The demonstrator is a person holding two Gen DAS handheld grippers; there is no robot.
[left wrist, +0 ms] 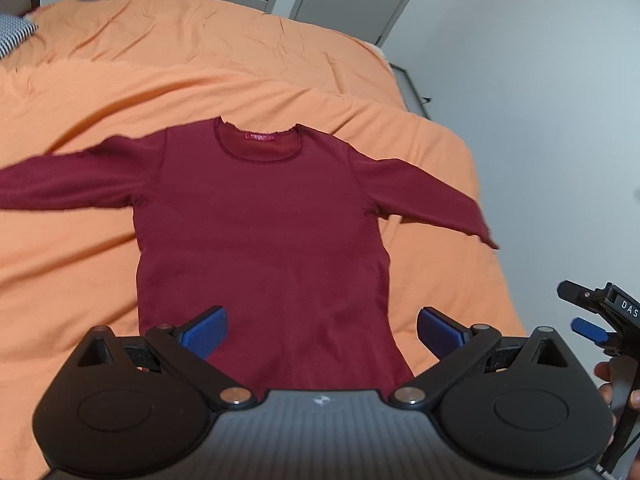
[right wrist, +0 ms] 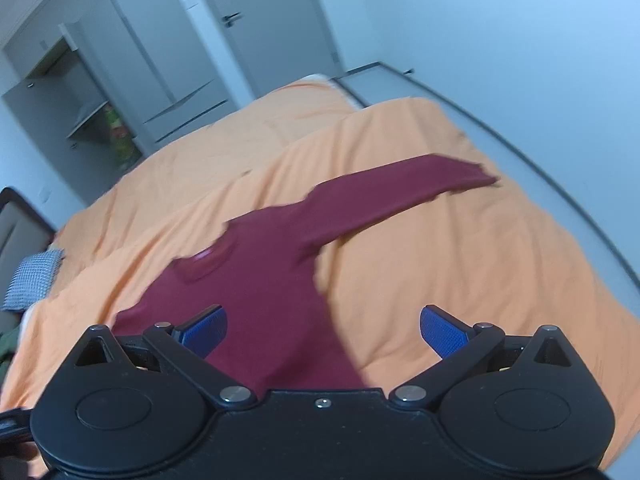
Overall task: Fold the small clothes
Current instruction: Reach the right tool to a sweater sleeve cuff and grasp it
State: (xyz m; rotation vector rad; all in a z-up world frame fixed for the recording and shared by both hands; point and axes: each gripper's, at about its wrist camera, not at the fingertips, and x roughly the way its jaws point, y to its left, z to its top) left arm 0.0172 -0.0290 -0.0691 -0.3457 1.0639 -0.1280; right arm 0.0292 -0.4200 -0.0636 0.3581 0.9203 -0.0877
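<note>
A dark red long-sleeved shirt [left wrist: 260, 236] lies flat on the orange bed cover [left wrist: 200, 64], neck away from me, both sleeves spread out to the sides. My left gripper [left wrist: 322, 330] is open and empty, held above the shirt's lower hem. My right gripper [right wrist: 322, 330] is open and empty, above the shirt's lower right side; the shirt [right wrist: 260, 280] and its right sleeve [right wrist: 400, 188] show blurred in that view. The right gripper also shows at the right edge of the left wrist view [left wrist: 592, 316].
The bed's right edge [left wrist: 492, 240] drops to a pale floor. A grey patterned cushion [right wrist: 34, 280] lies at the bed's far left. Grey wardrobes [right wrist: 132, 72] and a door [right wrist: 260, 28] stand beyond the bed.
</note>
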